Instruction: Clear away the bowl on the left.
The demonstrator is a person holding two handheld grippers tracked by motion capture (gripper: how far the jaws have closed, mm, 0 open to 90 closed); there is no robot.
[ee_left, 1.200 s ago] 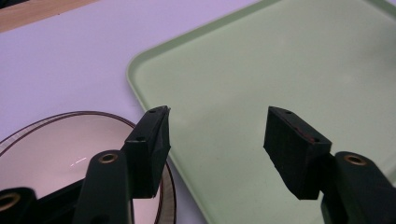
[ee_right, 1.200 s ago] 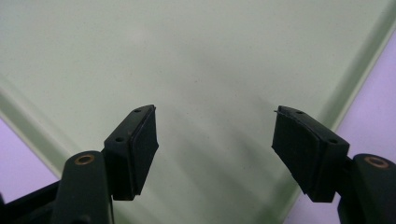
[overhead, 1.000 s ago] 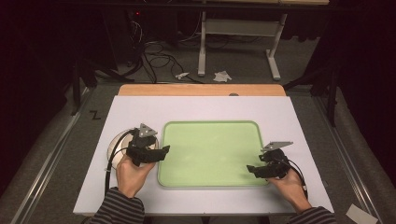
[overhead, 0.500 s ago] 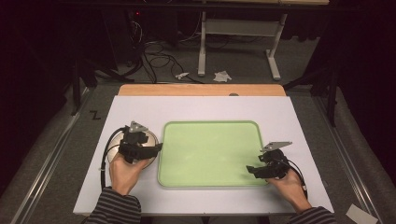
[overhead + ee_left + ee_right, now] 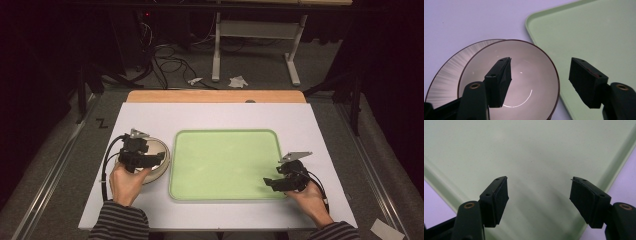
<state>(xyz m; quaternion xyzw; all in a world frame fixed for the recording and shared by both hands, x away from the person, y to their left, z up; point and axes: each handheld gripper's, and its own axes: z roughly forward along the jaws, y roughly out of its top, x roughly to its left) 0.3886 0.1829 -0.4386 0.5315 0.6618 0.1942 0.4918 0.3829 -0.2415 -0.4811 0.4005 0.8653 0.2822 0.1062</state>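
A pale bowl with a dark rim [image 5: 529, 75] sits on the white table just left of the green tray [image 5: 586, 32], with a streaked dish [image 5: 446, 67] showing under its left side. My left gripper [image 5: 540, 77] hovers over the bowl's right rim. Its jaws have just been opening and stand wide, one over the bowl's inside and one over the tray edge, pressing on nothing. From above, the left gripper [image 5: 156, 159] lies over the bowl [image 5: 161, 149]. My right gripper [image 5: 539, 197] is open and empty over the tray's [image 5: 524, 150] near right corner [image 5: 270, 183].
The green tray [image 5: 225, 132] is bare and fills the middle of the white table top [image 5: 220, 115]. A wooden strip [image 5: 215, 96] runs along the far edge. Cables and a desk frame [image 5: 255, 30] lie on the floor beyond.
My left gripper has moved left, away from the tray's edge, and now sits over the bowl. The right gripper has kept still.
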